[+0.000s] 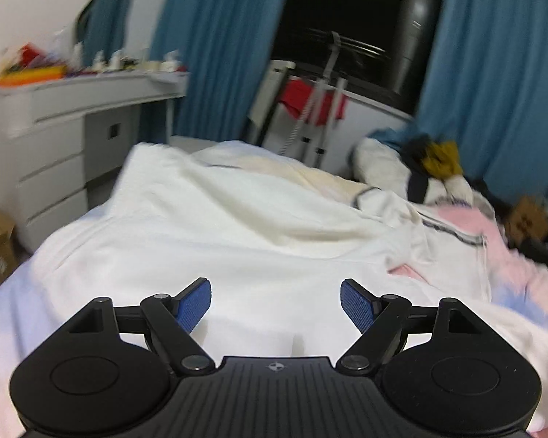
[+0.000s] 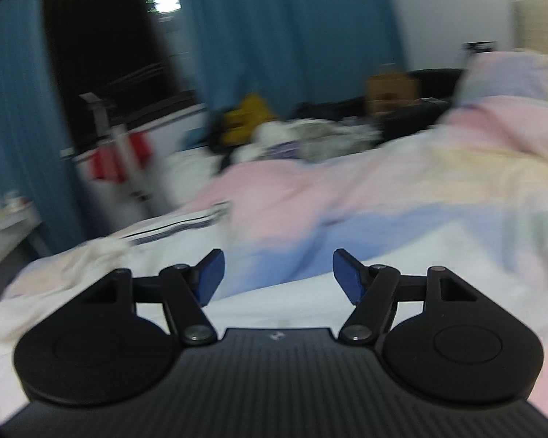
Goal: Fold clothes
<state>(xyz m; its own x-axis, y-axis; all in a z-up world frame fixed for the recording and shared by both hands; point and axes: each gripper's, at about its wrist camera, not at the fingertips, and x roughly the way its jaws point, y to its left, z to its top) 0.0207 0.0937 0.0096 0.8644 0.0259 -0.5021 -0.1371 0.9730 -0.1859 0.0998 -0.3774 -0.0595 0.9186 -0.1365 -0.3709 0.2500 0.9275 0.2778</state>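
A white garment (image 1: 237, 226) lies spread over the bed in the left wrist view, with dark-striped trim (image 1: 456, 233) on its right side. My left gripper (image 1: 276, 304) is open and empty, just above the garment's near part. In the right wrist view, the garment's edge (image 2: 102, 255) and striped trim (image 2: 179, 224) show at the left. My right gripper (image 2: 277, 277) is open and empty over the near white cloth and the pastel bedcover (image 2: 402, 197). Both views are blurred.
A white dresser (image 1: 65, 135) with clutter stands at the left. Blue curtains (image 1: 215, 43) frame a dark window. A drying rack (image 1: 318, 109) with red cloth stands past the bed. A pile of clothes (image 1: 431, 168) lies at the bed's far right. A cardboard box (image 2: 391, 91) sits beyond.
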